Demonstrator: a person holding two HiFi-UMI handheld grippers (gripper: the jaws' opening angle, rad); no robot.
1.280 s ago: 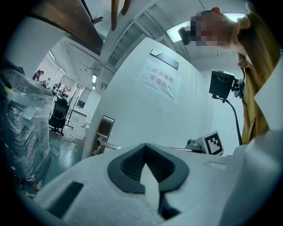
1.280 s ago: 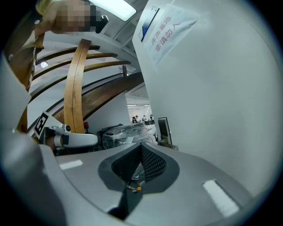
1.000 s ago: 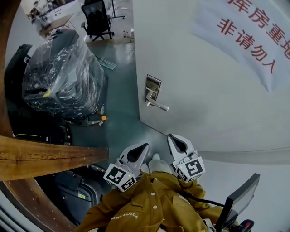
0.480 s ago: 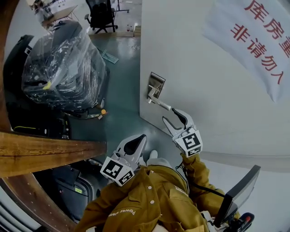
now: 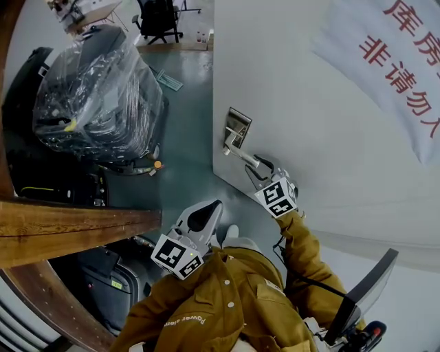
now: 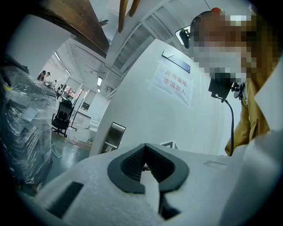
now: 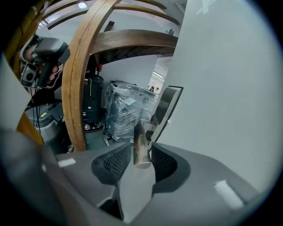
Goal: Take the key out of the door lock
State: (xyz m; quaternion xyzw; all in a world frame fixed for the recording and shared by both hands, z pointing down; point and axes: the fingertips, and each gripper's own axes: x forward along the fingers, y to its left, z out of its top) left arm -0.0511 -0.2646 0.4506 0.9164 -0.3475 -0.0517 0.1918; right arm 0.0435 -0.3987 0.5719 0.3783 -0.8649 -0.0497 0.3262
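Note:
The white door (image 5: pixel 323 124) carries a metal lock plate (image 5: pixel 237 127) with a lever handle (image 5: pixel 242 155) sticking out of it. I cannot make out a key in any view. My right gripper (image 5: pixel 256 167) reaches up to the free end of the handle. In the right gripper view the handle's end (image 7: pixel 140 150) sits between the dark pads (image 7: pixel 116 162), and the jaws are closing around it, with a thin gap still showing. My left gripper (image 5: pixel 210 210) hangs low in front of the person's yellow jacket, shut and empty (image 6: pixel 145 165).
A plastic-wrapped machine (image 5: pixel 96 96) stands left of the door on the green floor. A curved wooden beam (image 5: pixel 69 230) crosses the lower left. A paper sign with red characters (image 5: pixel 405 62) hangs on the door. An office chair (image 5: pixel 159 20) stands far back.
My right gripper has risen from beside the left one up to the door handle and has opened around the handle's end. The left gripper has barely moved.

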